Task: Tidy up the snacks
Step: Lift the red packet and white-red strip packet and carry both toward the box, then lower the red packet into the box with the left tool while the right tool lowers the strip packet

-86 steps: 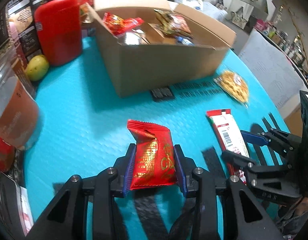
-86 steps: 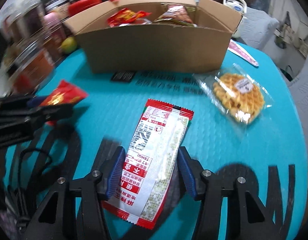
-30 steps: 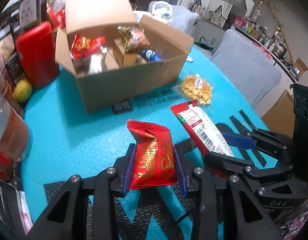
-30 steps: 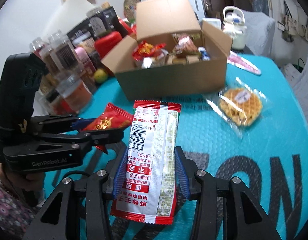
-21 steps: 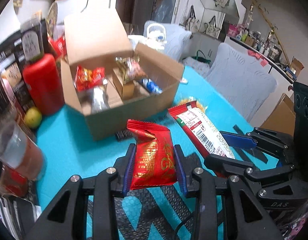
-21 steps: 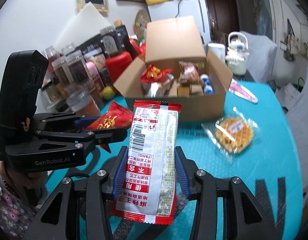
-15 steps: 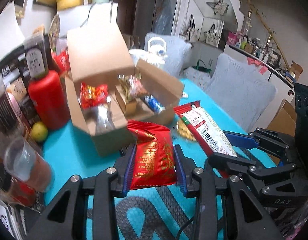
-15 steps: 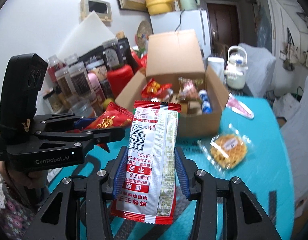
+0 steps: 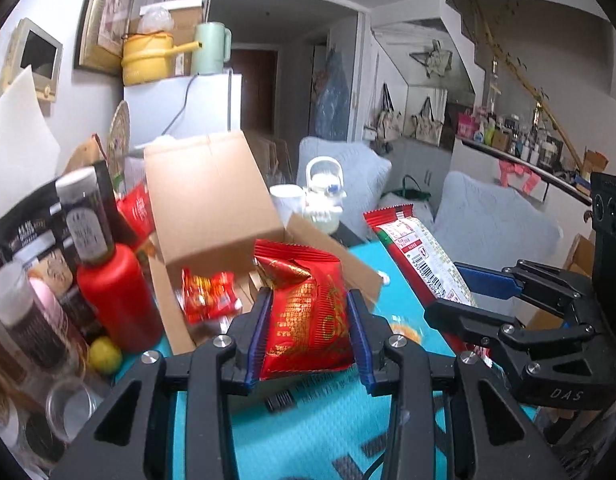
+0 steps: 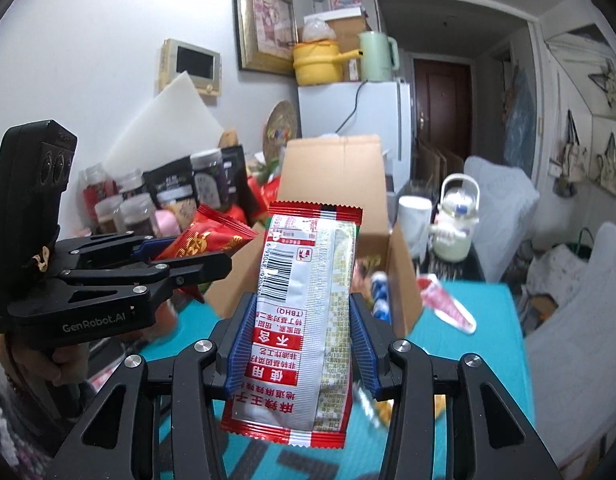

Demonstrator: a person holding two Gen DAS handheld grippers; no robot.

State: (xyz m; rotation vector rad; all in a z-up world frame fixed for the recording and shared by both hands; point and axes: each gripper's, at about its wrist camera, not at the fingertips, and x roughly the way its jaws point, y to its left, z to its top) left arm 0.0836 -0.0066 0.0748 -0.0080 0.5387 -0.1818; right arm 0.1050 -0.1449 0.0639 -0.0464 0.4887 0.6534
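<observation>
**Both packets aloft, short of box**

Left gripper (image 9: 308,334) clamped on red foil packet (image 9: 306,320); right gripper (image 10: 302,344) clamped on long white-red packet (image 10: 304,308). Cardboard box (image 9: 212,216) ahead, flap raised. Risk: packet catching the flap, or landing outside. Teal table (image 9: 308,432), cluttered living room.

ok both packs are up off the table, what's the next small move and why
Probably carry both forward over the open cardboard box: the left tool grips the red snack pack, the right tool the long red-and-white packet, and the box sits just ahead.
</observation>
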